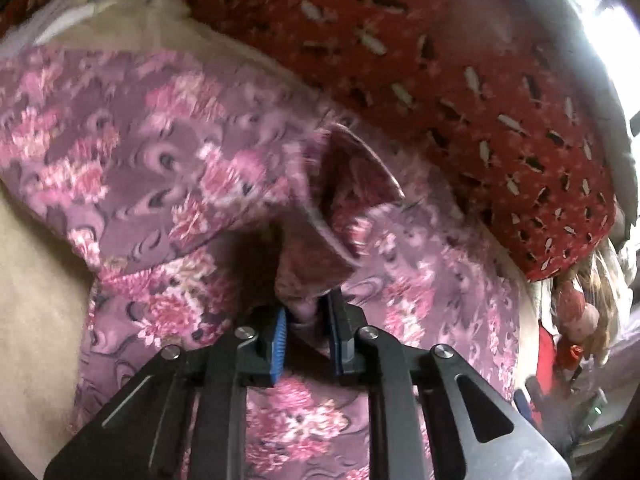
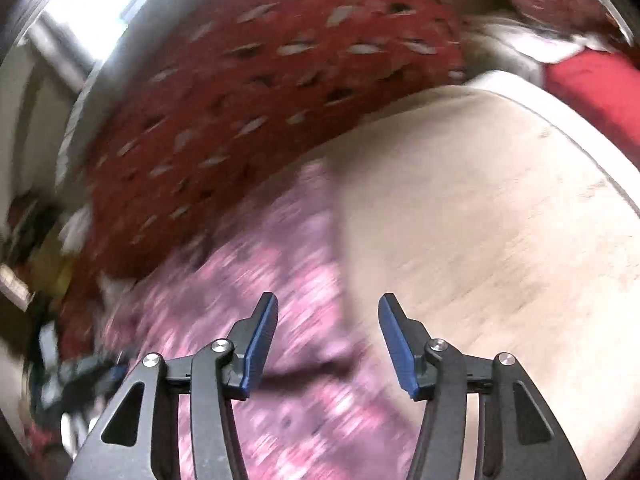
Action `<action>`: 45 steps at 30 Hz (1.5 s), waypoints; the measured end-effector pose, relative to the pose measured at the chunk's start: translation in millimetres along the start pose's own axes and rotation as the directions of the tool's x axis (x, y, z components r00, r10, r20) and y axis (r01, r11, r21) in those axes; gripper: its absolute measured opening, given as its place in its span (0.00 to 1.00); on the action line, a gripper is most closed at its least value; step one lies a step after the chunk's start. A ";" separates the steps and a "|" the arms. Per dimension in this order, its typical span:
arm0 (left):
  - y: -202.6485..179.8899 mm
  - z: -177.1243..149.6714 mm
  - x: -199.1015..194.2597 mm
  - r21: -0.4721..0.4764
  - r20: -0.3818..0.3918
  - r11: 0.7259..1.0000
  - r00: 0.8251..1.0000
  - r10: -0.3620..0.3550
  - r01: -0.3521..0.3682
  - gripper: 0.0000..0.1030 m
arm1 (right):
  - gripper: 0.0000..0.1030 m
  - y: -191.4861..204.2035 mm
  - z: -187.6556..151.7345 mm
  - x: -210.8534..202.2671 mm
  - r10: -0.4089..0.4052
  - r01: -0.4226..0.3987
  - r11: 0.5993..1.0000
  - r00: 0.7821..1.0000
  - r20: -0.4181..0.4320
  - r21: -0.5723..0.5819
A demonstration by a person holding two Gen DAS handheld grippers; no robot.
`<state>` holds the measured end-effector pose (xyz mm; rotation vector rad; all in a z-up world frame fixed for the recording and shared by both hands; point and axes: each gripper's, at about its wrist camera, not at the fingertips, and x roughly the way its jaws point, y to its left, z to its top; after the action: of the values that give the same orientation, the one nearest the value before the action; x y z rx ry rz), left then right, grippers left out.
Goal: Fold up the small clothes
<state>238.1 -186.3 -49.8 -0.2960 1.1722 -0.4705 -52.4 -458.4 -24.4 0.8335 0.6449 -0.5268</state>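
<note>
A pink and purple floral garment (image 1: 168, 160) lies spread on a beige table (image 1: 32, 304). My left gripper (image 1: 306, 316) is shut on a bunched fold of this garment, which rises in a peak just ahead of the blue pads. In the right wrist view the same garment (image 2: 280, 280) is blurred, lying at the left of the beige table (image 2: 500, 220). My right gripper (image 2: 326, 316) is open and empty, hovering above the garment's right edge.
A red cloth with a white and black pattern (image 1: 460, 92) lies behind the garment, also in the right wrist view (image 2: 260, 92). Cluttered items (image 1: 576, 332) sit beyond the table's right end. A red object (image 2: 592, 80) lies at the far right.
</note>
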 end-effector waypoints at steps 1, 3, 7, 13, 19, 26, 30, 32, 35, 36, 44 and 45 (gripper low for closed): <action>2.1 -0.3 0.4 -0.005 -0.010 1.000 1.000 -0.011 0.011 0.14 | 0.53 -4.1 2.7 7.8 0.004 -0.004 1.000 1.000 -0.011 0.027; 6.4 1.0 -5.9 -0.026 -0.015 0.998 0.998 -0.057 0.057 0.22 | 0.53 -10.8 4.2 29.9 0.014 -0.010 0.997 0.998 -0.055 0.071; 18.3 5.1 -20.3 -0.083 0.039 0.994 0.997 -0.067 0.070 0.43 | 0.05 4.0 5.4 38.5 0.100 -0.099 0.995 0.992 -0.074 0.019; 54.3 11.0 -13.9 -0.199 -0.004 0.979 0.999 -0.042 0.041 0.20 | 0.07 -6.6 -1.6 36.2 0.059 -0.059 0.998 0.997 -0.050 0.003; 75.8 19.1 -44.4 -0.279 0.069 0.955 0.994 -0.086 0.102 0.21 | 0.18 15.5 -1.8 4.2 -0.003 0.006 0.999 0.998 0.065 -0.038; 114.3 24.2 -64.8 -0.387 0.096 0.912 0.990 -0.103 0.132 0.34 | 0.36 141.2 -39.5 55.8 0.174 -0.198 0.936 0.979 -0.109 -0.291; 149.8 29.5 -79.4 -0.395 0.071 0.915 0.996 -0.061 0.084 0.34 | 0.33 217.0 -72.4 101.7 0.233 -0.311 0.883 0.941 -0.247 -0.352; 173.9 37.8 -92.5 -0.405 0.083 0.913 0.996 -0.018 0.051 0.34 | 0.33 248.7 -85.2 119.2 0.254 -0.344 0.863 0.929 -0.271 -0.370; 216.7 57.8 -111.0 -0.449 0.105 0.893 0.991 0.081 -0.026 0.47 | 0.37 276.6 -115.1 156.0 0.210 -0.347 0.837 0.918 -0.337 -0.423; 233.7 66.0 -117.5 -0.471 0.116 0.881 0.986 0.118 -0.050 0.47 | 0.37 278.2 -132.0 161.8 0.158 -0.304 0.828 0.933 -0.324 -0.471; 335.2 116.8 -121.9 -0.643 0.118 0.766 0.984 0.135 -0.028 0.48 | 0.39 276.4 -141.4 151.6 0.212 -0.313 0.803 0.945 -0.248 -0.507; 341.6 120.1 -117.2 -0.657 0.119 0.754 0.986 0.114 -0.008 0.51 | 0.39 275.8 -141.0 150.3 0.215 -0.315 0.803 0.945 -0.247 -0.506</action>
<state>381.7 165.6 -67.7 -0.8889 1.1601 0.0501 187.6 -214.6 -62.5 0.4197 0.7771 0.0046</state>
